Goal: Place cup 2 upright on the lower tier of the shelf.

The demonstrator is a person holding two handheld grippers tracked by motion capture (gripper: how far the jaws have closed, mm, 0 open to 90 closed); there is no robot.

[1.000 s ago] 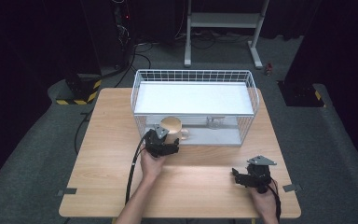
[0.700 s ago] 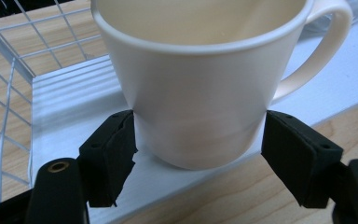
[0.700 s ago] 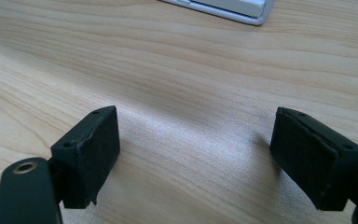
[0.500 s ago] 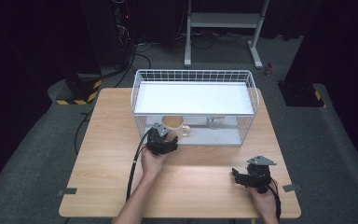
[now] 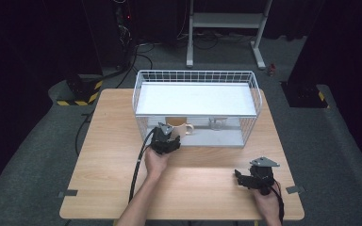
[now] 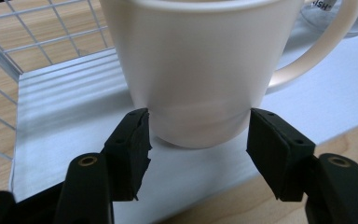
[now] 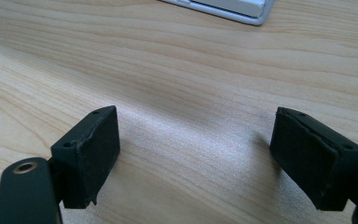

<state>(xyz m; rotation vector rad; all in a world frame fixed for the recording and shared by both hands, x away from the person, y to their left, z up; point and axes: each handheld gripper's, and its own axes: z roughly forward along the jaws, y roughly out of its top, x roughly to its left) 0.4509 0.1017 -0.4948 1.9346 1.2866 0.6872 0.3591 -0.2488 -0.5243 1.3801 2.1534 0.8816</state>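
Two grippers: your left gripper (image 5: 169,135) is closed low on the cream mug (image 6: 196,70); your right gripper (image 5: 239,177) rests with its jaws spread wide over bare table (image 5: 113,155), holding nothing.
Left jaws: they have just been closing, with the mug's foot between them; the pads now meet its lowest wall on both sides.
Mug position: it stands upright on the white shelf (image 6: 65,102) at the near left of the wire basket (image 5: 195,73), its handle (image 6: 326,42) pointing right.
Risk, grip height: you hold the tapered foot, well below the mug's weight. On a lift it can pivot or slide out.
Risk, pad contact: only the pad tips bear on glazed, curved wall. I judge the hold thin; squeeze harder and the mug may squirt forward.
Risk, neighbour: a clear glass (image 5: 217,123) stands to the right, near the handle. A swing that way can strike it.
Risk, basket: the wire front edge lies just above your gripper; a steep lift can catch it.
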